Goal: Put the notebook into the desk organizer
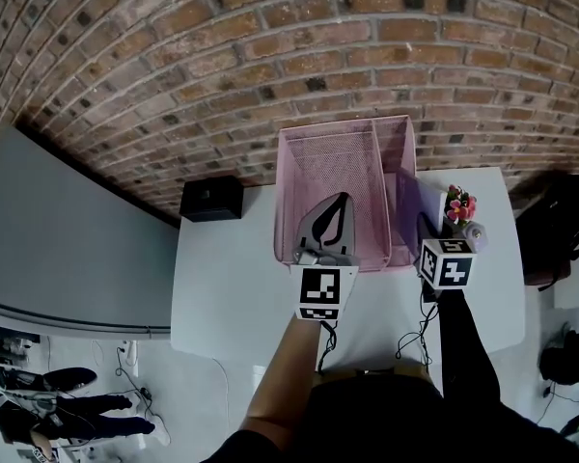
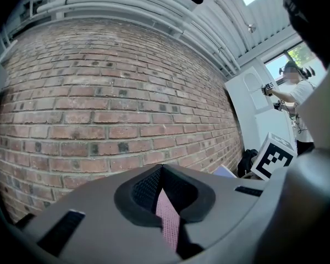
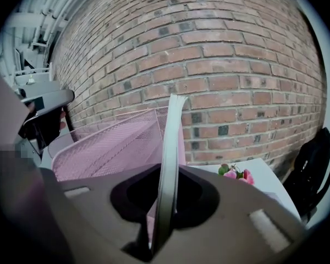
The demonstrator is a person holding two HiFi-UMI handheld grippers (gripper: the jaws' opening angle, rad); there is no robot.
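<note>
Seen from above, a person's two arms reach forward over a white table [image 1: 222, 287], each holding one gripper, two in all. Each gripper carries one cube printed with black-and-white square marker patterns: the left cube [image 1: 323, 295] and the right cube [image 1: 449, 263]. The left gripper [image 1: 343, 199] is over the front of the left compartment. Its jaws are pressed together tip to tip, and only a sliver of pink mesh shows in the slit behind the tips. The right gripper [image 3: 164, 172] has its jaws pinching the single notebook [image 1: 410, 205], which stands upright with one edge towards this gripper's camera. In that view the notebook is a thin, pale strip rising above the jaws. From above its cover is lavender and plain. It sits at the right end of the desk organizer [image 1: 333, 162], at the narrower right compartment. Its lower edge is hidden, so it is unclear whether it has entered the compartment. The organizer is one pink wire-mesh tray with tall walls and two compartments — a wide one on the left, a narrow one on the right. It stands at the back of the table. One small black box [image 1: 212, 199] stands apart to its left, and one small bunch of pink flowers [image 1: 459, 204] is just to the right of the notebook. One dark bag [image 1: 560, 225] lies off the table's right edge. Behind everything runs a red brick wall [image 1: 270, 46].
</note>
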